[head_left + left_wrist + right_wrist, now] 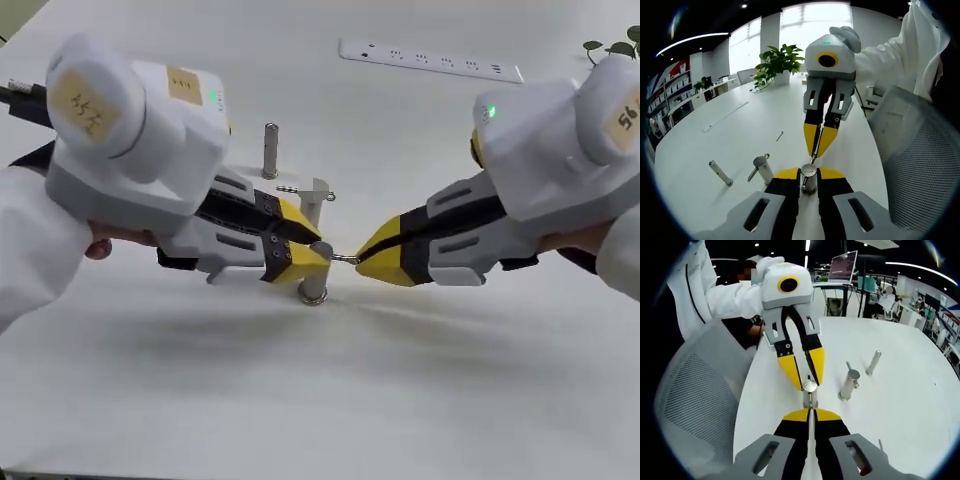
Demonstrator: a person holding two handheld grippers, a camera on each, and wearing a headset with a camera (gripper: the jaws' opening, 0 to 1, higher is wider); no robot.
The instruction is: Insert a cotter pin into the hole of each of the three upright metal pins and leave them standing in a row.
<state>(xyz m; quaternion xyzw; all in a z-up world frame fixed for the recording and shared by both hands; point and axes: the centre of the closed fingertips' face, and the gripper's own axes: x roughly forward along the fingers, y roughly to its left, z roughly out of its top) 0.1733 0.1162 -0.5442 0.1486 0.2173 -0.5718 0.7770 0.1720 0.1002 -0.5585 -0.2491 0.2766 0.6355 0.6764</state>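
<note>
Clamping the nearest metal pin (314, 283) from the left, the left gripper (315, 252) is holding it upright on the white table (300, 400), its yellow jaw tips pressing on either side of the pin's upper part. In the left gripper view the same pin (809, 179) is standing between that gripper's (809, 174) own two jaws.

Facing it from the right, the right gripper (362, 256) is pinching a cotter pin (345, 259) between jaws pressed together, and the thin wire is pointing level at the pin's side just below its top. The tip is touching the pin there; whether it is entering the hole I cannot tell. In the right gripper view the wire (810, 427) is running out between the jaws of the right gripper (810, 415) toward the pin (810, 392).

Just behind, farther from the near edge, the middle metal pin (313, 200) is standing upright with a second cotter pin (300, 190) passing through its top, its loop sticking out to the right.

Beyond it the far metal pin (270, 148) is standing upright and bare.

In the left gripper view a loose cotter pin (780, 136) is lying on the table farther off.

Along the far edge a white power strip (430, 60) is lying, and a green plant (615, 45) is showing at the far right corner.
</note>
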